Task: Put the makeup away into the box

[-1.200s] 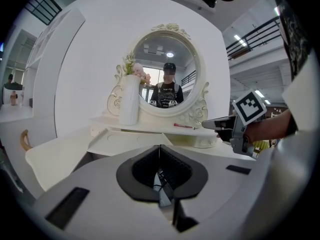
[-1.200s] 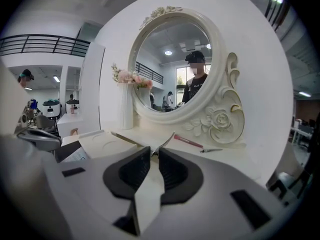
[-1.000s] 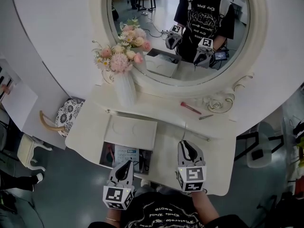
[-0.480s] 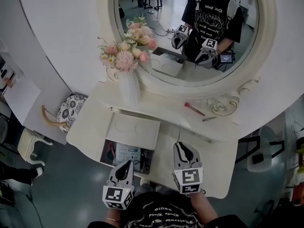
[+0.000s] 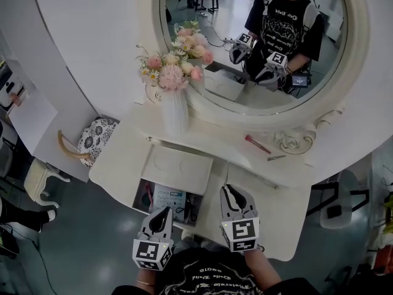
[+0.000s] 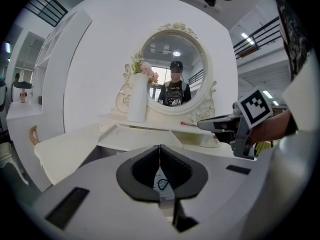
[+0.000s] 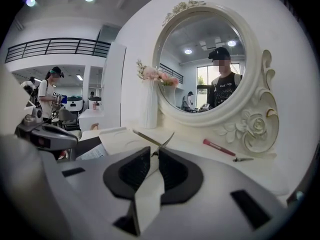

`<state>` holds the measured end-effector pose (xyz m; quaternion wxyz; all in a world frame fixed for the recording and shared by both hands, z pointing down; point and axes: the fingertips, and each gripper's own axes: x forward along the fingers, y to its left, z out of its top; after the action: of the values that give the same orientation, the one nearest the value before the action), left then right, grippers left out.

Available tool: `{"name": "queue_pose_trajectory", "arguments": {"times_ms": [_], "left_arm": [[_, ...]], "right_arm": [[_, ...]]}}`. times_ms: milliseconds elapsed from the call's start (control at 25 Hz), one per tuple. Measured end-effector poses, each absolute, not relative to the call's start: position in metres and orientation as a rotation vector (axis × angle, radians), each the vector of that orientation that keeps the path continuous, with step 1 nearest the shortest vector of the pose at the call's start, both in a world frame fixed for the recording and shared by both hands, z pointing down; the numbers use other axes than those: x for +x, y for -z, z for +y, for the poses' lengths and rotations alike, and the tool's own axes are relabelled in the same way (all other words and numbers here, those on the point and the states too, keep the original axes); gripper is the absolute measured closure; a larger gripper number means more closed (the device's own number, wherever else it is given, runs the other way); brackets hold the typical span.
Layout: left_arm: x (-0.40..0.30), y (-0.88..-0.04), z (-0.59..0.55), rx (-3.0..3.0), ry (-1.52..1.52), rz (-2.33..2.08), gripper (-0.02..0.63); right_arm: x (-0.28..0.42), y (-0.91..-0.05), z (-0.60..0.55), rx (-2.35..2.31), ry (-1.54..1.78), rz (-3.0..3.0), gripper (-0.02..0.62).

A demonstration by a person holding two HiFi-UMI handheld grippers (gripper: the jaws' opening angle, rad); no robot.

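I think I am just about to start a pick-up. The pink makeup brush (image 5: 258,144) lies on the table (image 5: 279,211), up by the mirror's frame and well apart from both my tongs. Near it lies a small thin dark thing (image 5: 276,158). It may be tweezers, but it is too small to tell. The box (image 5: 140,195) sits at the front left of the table with its lid (image 5: 179,166) flipped open, and there are papers inside.

My right tongs (image 5: 229,189) hover over the front of the table, beside the box. There is only a narrow gap between the jaws, with nothing in it. My left tongs (image 5: 166,211) hang over the box's front edge, pressed together and empty.

Next, I think the right tongs must reach out to the brush, open wider and pinch its thin handle. The brush lies flat, so it could roll or slip. The carved rose (image 5: 293,141) on the frame is close behind it, so coming in from the front looks best. The white vase (image 5: 175,112) stands off to the left, out of the way.
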<state>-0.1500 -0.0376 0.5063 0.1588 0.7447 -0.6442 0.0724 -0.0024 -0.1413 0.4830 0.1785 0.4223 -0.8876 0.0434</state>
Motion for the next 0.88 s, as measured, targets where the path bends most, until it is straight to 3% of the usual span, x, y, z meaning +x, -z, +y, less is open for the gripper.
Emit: {"name": "queue_pose_trajectory", "arguments": {"times_ms": [880], "left_arm": [[-0.162, -0.506, -0.037, 2.133, -0.202, -1.853, 0.591]], "right_arm": [[-0.028, -0.49, -0.129, 1.087, -0.119, -2.525, 0.534]]}}
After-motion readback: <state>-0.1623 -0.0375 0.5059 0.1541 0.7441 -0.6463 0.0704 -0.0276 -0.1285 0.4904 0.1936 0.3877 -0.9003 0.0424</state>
